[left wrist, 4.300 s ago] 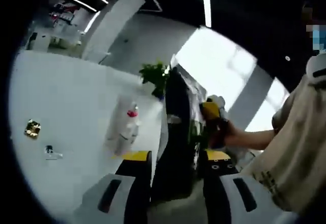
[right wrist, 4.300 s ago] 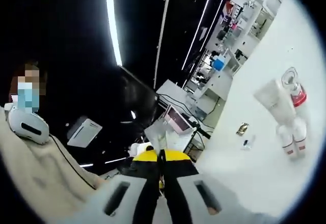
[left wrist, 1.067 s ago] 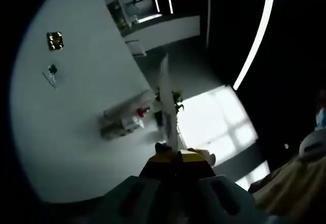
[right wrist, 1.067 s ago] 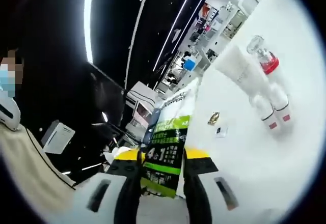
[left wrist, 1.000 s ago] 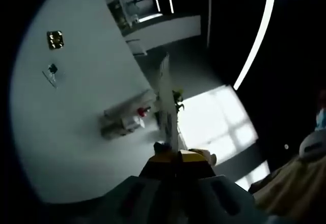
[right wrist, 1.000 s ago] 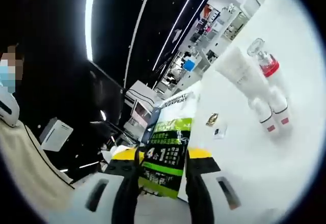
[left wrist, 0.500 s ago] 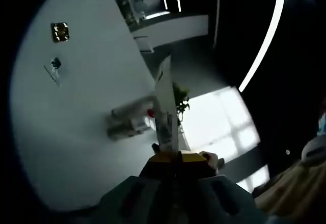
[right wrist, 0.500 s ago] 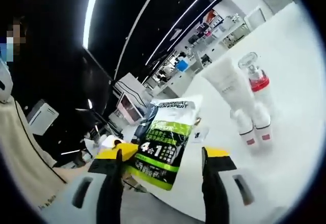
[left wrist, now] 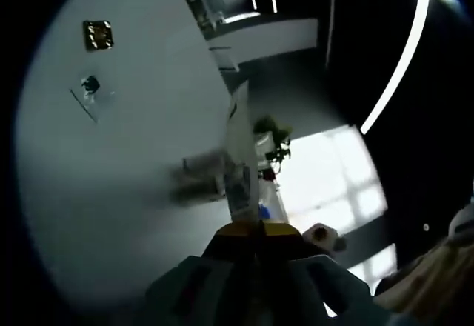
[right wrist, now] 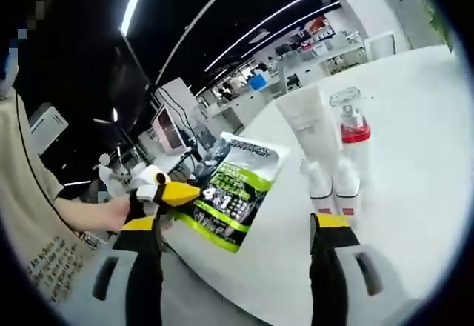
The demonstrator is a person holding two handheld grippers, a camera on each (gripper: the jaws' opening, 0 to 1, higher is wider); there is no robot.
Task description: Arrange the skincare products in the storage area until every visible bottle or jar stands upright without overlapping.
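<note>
In the right gripper view, our left gripper (right wrist: pixel 174 193) comes in from the left, yellow tips clamped on the edge of the flat green-and-black sachet (right wrist: pixel 233 193), held above the near edge of the white bench (right wrist: pixel 415 163). We judge the main risk to be slippage: the hold is thin and the limp sachet could twist out, or flop flat once set down.

Further right stand the white squeeze tube (right wrist: pixel 307 130), two small white bottles with red bands (right wrist: pixel 332 189) and a clear pump bottle with a red collar (right wrist: pixel 352 130), upright and close together; swinging the sachet in could topple them.

Our right gripper (right wrist: pixel 235 285) is spread wide, holding nothing.

In the left gripper view, a gold square (left wrist: pixel 98 35) and a small clear packet (left wrist: pixel 92 89) lie well apart from that cluster.
</note>
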